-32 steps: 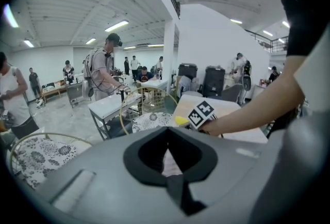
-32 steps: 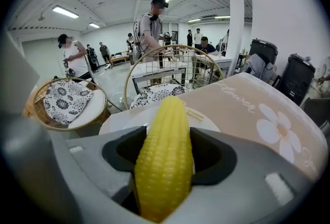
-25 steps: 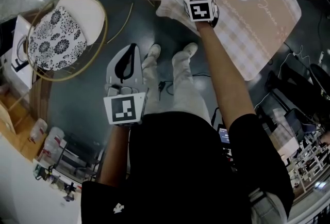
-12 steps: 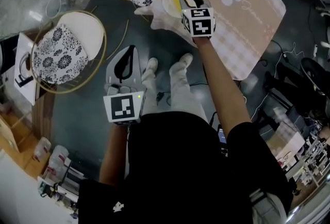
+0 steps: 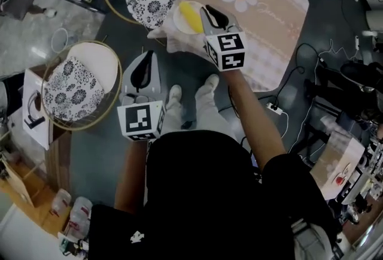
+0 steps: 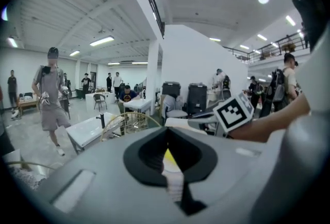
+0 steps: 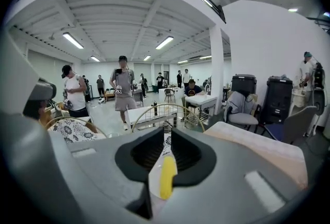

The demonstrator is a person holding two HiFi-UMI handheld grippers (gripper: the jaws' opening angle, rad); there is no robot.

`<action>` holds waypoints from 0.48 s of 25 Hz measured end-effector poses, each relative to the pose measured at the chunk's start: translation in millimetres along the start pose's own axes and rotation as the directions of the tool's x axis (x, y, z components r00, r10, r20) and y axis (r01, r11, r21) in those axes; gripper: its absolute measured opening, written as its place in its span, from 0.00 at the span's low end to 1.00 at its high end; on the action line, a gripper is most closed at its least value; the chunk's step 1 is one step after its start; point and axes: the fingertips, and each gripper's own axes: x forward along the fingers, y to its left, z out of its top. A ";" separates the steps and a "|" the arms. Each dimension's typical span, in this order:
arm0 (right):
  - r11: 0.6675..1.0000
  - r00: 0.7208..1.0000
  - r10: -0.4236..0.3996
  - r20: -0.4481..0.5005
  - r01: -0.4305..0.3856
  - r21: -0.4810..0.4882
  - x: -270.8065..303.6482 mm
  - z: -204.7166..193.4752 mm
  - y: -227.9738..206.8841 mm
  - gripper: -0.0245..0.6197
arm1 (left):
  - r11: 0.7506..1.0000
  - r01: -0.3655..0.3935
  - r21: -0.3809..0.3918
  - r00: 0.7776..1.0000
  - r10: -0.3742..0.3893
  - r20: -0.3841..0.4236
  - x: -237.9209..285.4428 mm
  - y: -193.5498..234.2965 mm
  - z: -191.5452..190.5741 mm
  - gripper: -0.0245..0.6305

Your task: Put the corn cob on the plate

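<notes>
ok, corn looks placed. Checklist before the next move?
1. Corn cob on the plate: ok. It lies across the white plate.
2. Right gripper clear of the cob: ok. Its jaws have just been closing to a narrow gap with nothing between them, and the cob shows beyond them.
3. Left gripper free: ok. Its jaws are together and hold nothing.
4. Plate well supported: cannot tell. It sits near the table corner on a white cloth that seems to overhang the edge.
5. Cob settled, not rolling: cannot tell.
</notes>
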 end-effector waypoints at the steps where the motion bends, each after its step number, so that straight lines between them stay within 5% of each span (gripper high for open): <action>1: 1.000 1.000 -0.001 0.013 0.001 0.000 -7.8 5.2 1.0 0.10 | 1.000 0.005 0.002 1.000 -0.005 0.009 0.1 -1.2 3.7 0.05; 12: 0.999 0.994 -0.037 0.104 0.040 -0.021 -79.8 42.3 22.1 0.04 | 0.996 0.087 0.019 0.992 -0.088 0.095 -1.6 -12.0 32.7 0.05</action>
